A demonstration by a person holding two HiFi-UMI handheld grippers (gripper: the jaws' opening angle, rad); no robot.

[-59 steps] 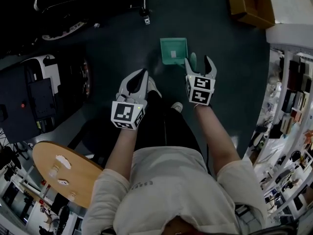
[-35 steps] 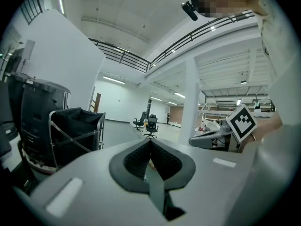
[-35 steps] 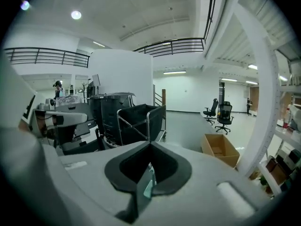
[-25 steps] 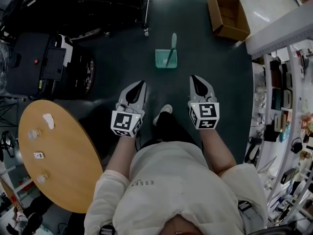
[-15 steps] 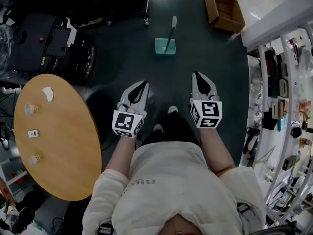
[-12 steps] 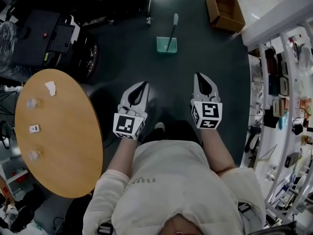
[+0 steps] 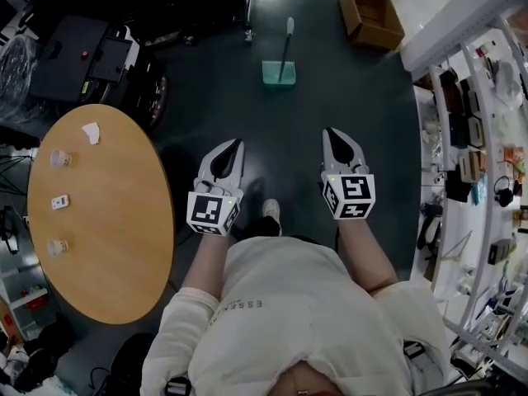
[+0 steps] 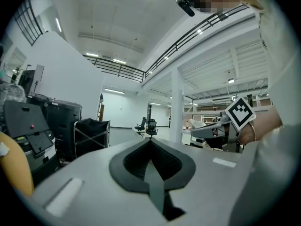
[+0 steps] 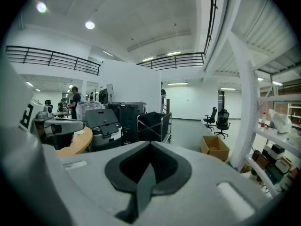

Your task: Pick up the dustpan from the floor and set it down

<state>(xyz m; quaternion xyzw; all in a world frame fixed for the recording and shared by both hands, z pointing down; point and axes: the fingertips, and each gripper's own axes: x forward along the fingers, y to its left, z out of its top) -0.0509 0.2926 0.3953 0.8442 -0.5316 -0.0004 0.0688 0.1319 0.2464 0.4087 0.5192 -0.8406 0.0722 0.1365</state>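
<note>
The green dustpan (image 7: 279,73) rests on the dark floor far ahead of me, its long handle (image 7: 286,41) standing up from it. Both grippers are held level at waist height, well short of it and apart from it. My left gripper (image 7: 237,144) is shut with nothing in it; its tips meet in the left gripper view (image 8: 151,141). My right gripper (image 7: 331,132) is likewise shut and empty (image 9: 150,143). The dustpan is hidden from both gripper views.
A round wooden table (image 7: 91,213) with small items stands at my left. Black machines (image 7: 91,60) and a cart sit behind it. A cardboard box (image 7: 371,15) lies at the far right on the floor. Shelving (image 7: 478,139) lines the right side.
The right gripper, earlier open beside the dustpan's handle, is shut and has drawn back. Both grippers and I have backed away; the dustpan now lies farther off on the floor.
</note>
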